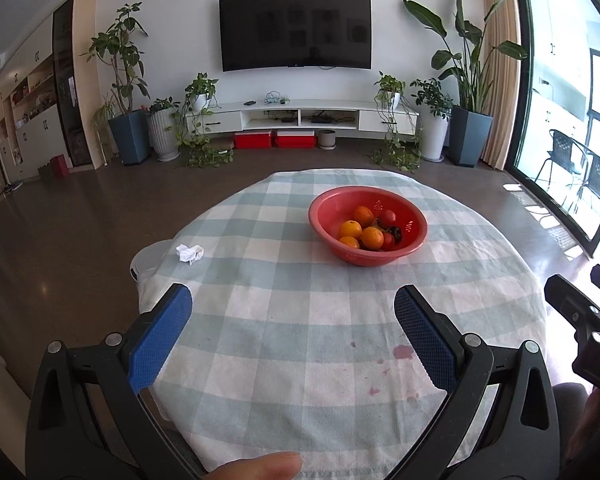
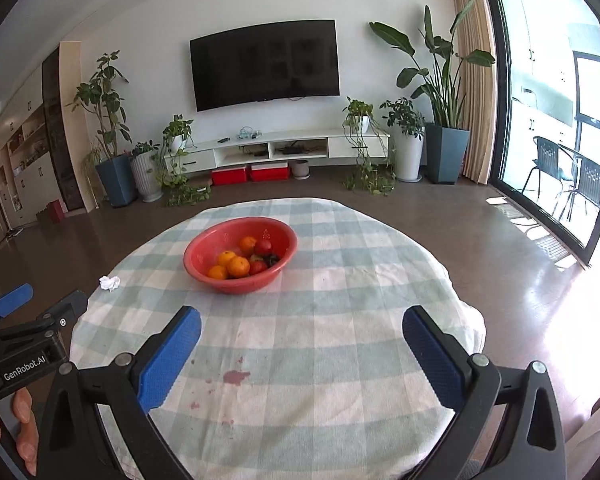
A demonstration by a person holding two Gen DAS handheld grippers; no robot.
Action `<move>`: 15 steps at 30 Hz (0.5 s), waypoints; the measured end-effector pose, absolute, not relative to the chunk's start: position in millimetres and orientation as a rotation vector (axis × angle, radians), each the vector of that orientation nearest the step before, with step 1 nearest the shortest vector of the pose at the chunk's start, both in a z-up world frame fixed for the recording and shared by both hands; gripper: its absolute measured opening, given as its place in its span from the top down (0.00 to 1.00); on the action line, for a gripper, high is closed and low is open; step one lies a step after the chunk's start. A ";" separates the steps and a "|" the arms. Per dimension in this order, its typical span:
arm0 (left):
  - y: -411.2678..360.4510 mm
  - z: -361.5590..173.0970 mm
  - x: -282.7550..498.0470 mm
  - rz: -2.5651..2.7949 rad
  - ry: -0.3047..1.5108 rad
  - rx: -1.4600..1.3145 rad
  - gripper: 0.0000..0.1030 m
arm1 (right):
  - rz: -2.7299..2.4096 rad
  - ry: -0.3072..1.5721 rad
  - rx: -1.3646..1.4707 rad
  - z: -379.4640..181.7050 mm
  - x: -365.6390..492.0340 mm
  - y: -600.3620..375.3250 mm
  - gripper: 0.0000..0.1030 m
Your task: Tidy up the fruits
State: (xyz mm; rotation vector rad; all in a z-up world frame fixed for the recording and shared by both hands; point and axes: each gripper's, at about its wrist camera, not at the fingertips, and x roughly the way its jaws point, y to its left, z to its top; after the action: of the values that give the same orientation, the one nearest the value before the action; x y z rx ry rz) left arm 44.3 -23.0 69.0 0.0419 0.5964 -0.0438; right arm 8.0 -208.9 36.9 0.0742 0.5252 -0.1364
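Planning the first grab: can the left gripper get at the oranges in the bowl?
Probably yes. The left gripper is open and empty, with only bare tablecloth before the red bowl; the oranges lie uncovered on top.

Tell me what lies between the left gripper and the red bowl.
Only bare checked tablecloth lies between the left gripper and the bowl, as the left wrist view shows. The crumpled tissue sits off to the left.

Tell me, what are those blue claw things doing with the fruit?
Nothing yet. A person holds the left gripper and the right gripper, both open and empty, above the checked tablecloth. The oranges and red fruits sit together in the red bowl. A crumpled tissue lies nearby.
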 end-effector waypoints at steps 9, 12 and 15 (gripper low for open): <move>-34.9 60.7 37.9 -0.065 0.631 0.063 0.00 | -0.136 0.512 0.023 48.5 -12.5 -192.4 0.00; -34.6 59.8 38.0 -0.069 0.641 0.061 0.00 | -0.137 0.517 0.025 47.6 -12.4 -191.4 0.00; -33.1 58.5 37.4 -0.071 0.650 0.053 0.00 | -0.137 0.525 0.028 49.3 -14.1 -189.0 0.00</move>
State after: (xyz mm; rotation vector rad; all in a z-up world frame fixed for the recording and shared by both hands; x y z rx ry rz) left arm 37.4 -33.1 58.5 0.0534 0.6503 -0.0707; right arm -14.1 -189.0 49.3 0.0282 0.5246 -0.1366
